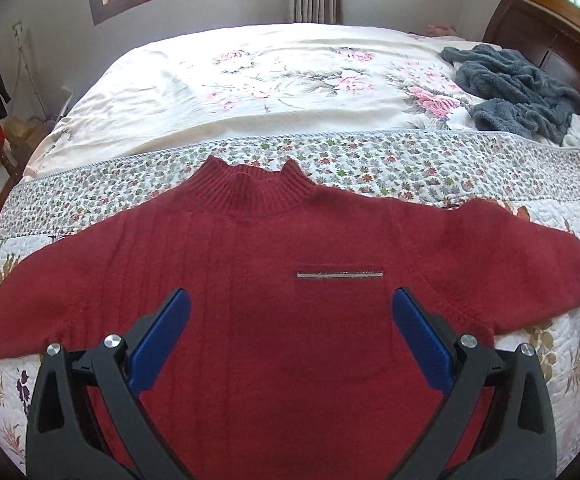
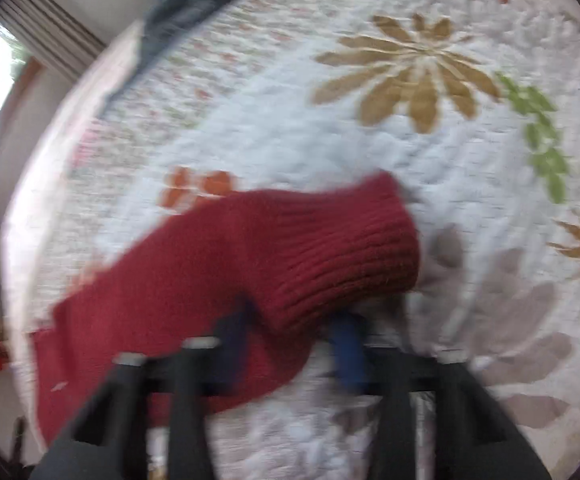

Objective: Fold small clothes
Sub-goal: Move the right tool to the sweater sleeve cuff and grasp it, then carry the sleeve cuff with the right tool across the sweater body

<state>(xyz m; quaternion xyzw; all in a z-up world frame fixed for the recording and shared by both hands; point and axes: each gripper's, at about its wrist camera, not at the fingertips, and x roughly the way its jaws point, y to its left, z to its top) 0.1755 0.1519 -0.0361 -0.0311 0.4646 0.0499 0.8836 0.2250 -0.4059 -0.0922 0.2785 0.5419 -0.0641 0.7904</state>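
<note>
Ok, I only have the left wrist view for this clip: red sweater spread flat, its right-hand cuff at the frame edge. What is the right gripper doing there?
Observer: The right gripper is at that sleeve's ribbed cuff, which lies across the gap between its blue fingers.
Operator: Is it clamped on?
Observer: Cannot tell. The right wrist view is blurred, though the fingers show apart with knit between them.
Operator: Anything past the cuff?
Observer: Only the flowered quilt; the cuff's end looks rounded rather than pressed flat.
</note>
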